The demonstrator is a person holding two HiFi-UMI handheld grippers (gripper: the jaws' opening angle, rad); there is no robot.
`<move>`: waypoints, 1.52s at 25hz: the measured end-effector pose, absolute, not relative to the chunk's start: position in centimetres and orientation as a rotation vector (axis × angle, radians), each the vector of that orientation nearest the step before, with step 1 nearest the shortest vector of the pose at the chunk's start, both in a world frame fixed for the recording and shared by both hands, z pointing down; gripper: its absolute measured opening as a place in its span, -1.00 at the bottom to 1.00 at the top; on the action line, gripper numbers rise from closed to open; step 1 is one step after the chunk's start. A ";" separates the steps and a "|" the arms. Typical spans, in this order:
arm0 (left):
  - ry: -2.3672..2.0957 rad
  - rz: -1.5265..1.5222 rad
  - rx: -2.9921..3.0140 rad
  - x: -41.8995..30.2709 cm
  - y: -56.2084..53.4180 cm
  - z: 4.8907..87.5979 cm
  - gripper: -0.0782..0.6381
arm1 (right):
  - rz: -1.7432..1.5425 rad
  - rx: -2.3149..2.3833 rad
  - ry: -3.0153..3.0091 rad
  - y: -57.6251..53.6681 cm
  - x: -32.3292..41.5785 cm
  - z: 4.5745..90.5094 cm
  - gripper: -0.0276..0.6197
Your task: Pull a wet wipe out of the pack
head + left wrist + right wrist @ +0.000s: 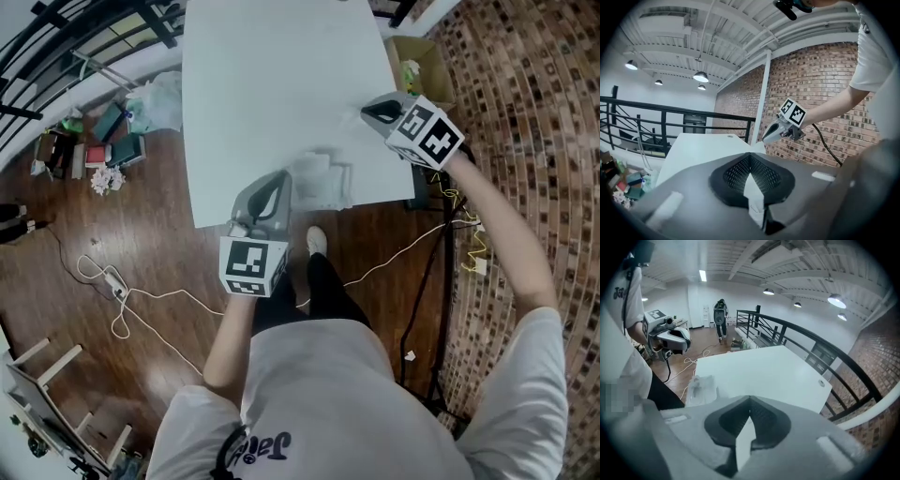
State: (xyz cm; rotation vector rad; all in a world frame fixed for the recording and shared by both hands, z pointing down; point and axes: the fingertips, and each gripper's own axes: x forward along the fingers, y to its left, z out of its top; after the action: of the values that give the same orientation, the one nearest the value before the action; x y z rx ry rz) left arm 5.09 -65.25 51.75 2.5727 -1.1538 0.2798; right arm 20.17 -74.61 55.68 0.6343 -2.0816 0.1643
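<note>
The wet wipe pack (323,180) lies near the front edge of the white table (272,75); the right gripper view shows the pack (702,389) at the table's left corner. My left gripper (279,180) hangs at the table's front edge, just left of the pack, jaws together with a white sliver between them (750,157). My right gripper (367,112) is over the table's right side, away from the pack, jaws shut (750,404). In the left gripper view a white wipe (759,147) hangs from the right gripper's tip (765,138).
A cardboard box (419,61) stands on the floor beyond the table's right edge. Clutter (112,141) and a white cable (122,291) lie on the wooden floor at the left. A black railing (801,341) and a brick wall (820,93) bound the space.
</note>
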 end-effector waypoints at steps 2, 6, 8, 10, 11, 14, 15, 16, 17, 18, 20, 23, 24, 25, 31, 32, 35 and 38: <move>-1.144 0.291 2.567 5.4 -65.3 52.3 -0.73 | 0.211 0.647 -2.053 -74.8 21.1 58.6 -0.94; -1.145 0.308 2.557 5.9 -65.3 53.3 -0.73 | 0.275 0.711 -1.998 -75.4 22.6 63.9 -0.94; -1.153 0.330 2.550 6.0 -65.2 53.6 -0.73 | 0.299 0.780 -1.986 -76.0 23.3 65.7 -0.94; -1.158 0.341 2.542 5.9 -65.0 53.7 -0.73 | 0.313 0.840 -1.973 -76.5 23.8 66.8 -0.93; -1.164 0.344 2.542 5.8 -65.0 53.6 -0.73 | 0.314 0.858 -1.966 -76.6 24.0 67.2 -0.90; -1.174 0.349 2.544 5.1 -64.7 53.6 -0.73 | 0.319 0.862 -1.963 -76.4 23.9 66.8 -0.72; -1.173 0.342 2.544 4.9 -64.6 53.3 -0.73 | 0.313 0.865 -1.971 -76.3 23.8 66.0 -0.72; -1.172 0.331 2.547 4.8 -64.6 52.9 -0.73 | 0.302 0.871 -1.983 -76.3 23.7 64.9 -0.71; -1.173 0.319 2.552 4.6 -64.6 52.3 -0.73 | 0.286 0.881 -1.996 -76.1 23.6 63.6 -0.69; -1.177 0.309 2.559 4.4 -64.5 51.7 -0.73 | 0.267 0.893 -2.008 -76.0 23.6 62.2 -0.67; -1.192 0.287 2.581 3.7 -64.4 50.1 -0.73 | 0.228 0.930 -2.039 -75.5 23.6 59.0 -0.66; -1.206 0.241 2.621 2.7 -63.8 47.1 -0.73 | 0.185 1.010 -2.108 -73.7 22.9 53.2 -0.67; -1.209 0.223 2.632 2.3 -63.4 46.0 -0.73 | 0.171 1.032 -2.131 -72.7 22.4 51.3 -0.67; -1.212 0.202 2.645 1.8 -63.0 45.0 -0.73 | 0.153 1.051 -2.152 -71.6 21.9 49.5 -0.67; -1.211 0.099 2.747 -0.8 -60.5 40.6 -0.73 | 0.038 1.132 -2.251 -63.9 17.3 42.5 -0.67; -1.217 0.102 2.766 -1.2 -60.1 40.2 -0.73 | 0.032 1.154 -2.272 -62.5 16.5 41.7 -0.67; -1.238 0.129 2.797 -2.2 -58.3 39.8 -0.73 | 0.033 1.243 -2.329 -58.4 14.4 40.5 -0.68; -1.253 0.129 2.795 -2.3 -55.9 40.1 -0.73 | 0.056 1.349 -2.386 -54.7 13.0 40.6 -0.83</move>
State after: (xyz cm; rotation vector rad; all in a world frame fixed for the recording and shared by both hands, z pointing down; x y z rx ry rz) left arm -2.34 -55.95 40.15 2.7952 -1.2526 0.1291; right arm 13.04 -54.72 40.56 1.3486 -2.3855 0.0561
